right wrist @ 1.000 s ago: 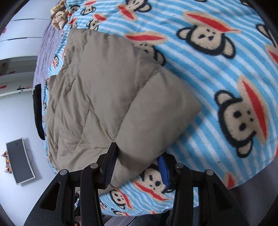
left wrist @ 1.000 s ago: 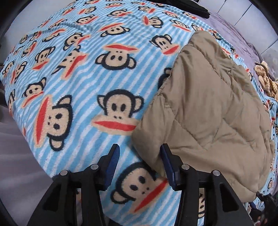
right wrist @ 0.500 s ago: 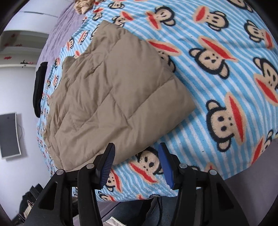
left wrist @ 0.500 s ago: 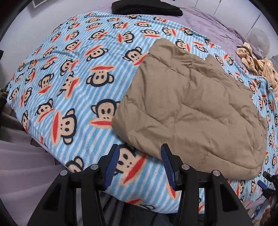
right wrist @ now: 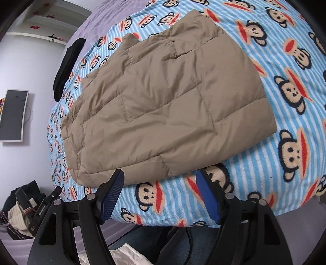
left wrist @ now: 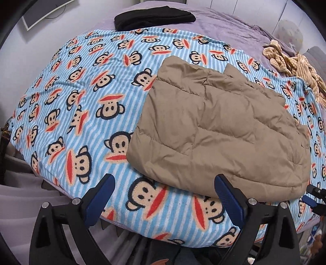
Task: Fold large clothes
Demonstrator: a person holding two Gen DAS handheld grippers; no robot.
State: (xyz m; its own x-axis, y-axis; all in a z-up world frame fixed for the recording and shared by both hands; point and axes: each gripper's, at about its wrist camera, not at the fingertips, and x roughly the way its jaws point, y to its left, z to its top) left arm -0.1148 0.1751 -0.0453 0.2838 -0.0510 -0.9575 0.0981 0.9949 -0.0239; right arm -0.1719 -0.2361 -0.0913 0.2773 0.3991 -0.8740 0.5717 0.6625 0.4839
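Both grippers hang above the near edge of the bed with nothing between their pads. Left gripper (left wrist: pixel 164 194) has its jaws opening, already very wide, over the blanket (left wrist: pixel 81 97) just beside the jacket's near-left corner. Right gripper (right wrist: pixel 160 190) is also opening, less wide, with its pads just above the jacket's near hem and clear of it.

Lying free on the blanket, the jacket (left wrist: pixel 220 130) is a tan quilted bundle, already folded into a rough rectangle, to the right of the bed's middle in the left wrist view. Its long axis seems to run from the near edge of the bed away toward the far side, where uneven flaps stick out; the smooth folded end faces the grippers.

Judging from its puffiness, the risk is that the padding springs back and the top layer lifts or slides open. A sloppy regrasp might pinch only one layer, or catch the blanket with it, and drag the fold askew. Beyond lie a black garment (left wrist: pixel 152 17) and a striped one (left wrist: pixel 295 67).
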